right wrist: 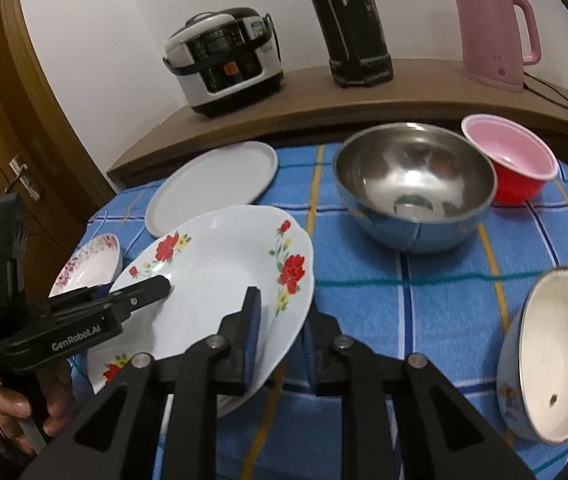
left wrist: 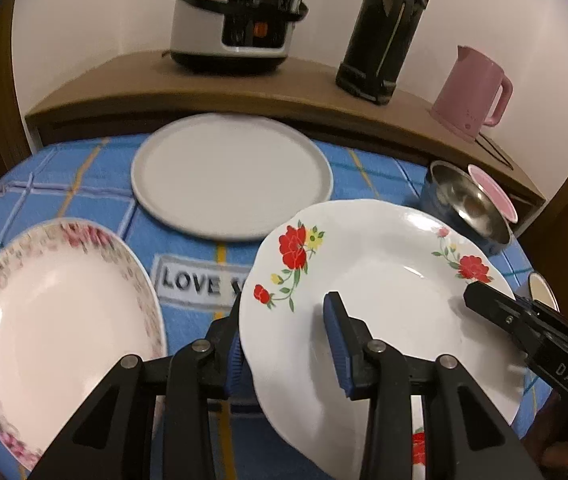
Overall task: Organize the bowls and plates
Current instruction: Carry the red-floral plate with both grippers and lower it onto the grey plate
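A white plate with red flowers (left wrist: 383, 280) (right wrist: 220, 264) hangs tilted just above the blue checked tablecloth (left wrist: 96, 176). My left gripper (left wrist: 284, 312) is shut on its left rim, one pad on top and one beneath. My right gripper (right wrist: 285, 308) is shut on the opposite rim in the same way. Each gripper shows in the other's view: the right gripper (left wrist: 483, 300) and the left gripper (right wrist: 156, 286). Under the lifted plate a second red-flowered plate (left wrist: 417, 448) peeks out. A flat grey plate (left wrist: 232, 176) lies behind, and a pink-flowered plate (left wrist: 60, 320) to the left.
A steel bowl (right wrist: 411, 184), a red bowl with pink inside (right wrist: 511, 160) and a cream-lined enamel bowl (right wrist: 555, 352) stand on the right of the cloth. Behind, a wooden sideboard (right wrist: 323, 96) carries a rice cooker (right wrist: 224, 64), a black flask (right wrist: 351, 24) and a pink kettle (right wrist: 491, 28).
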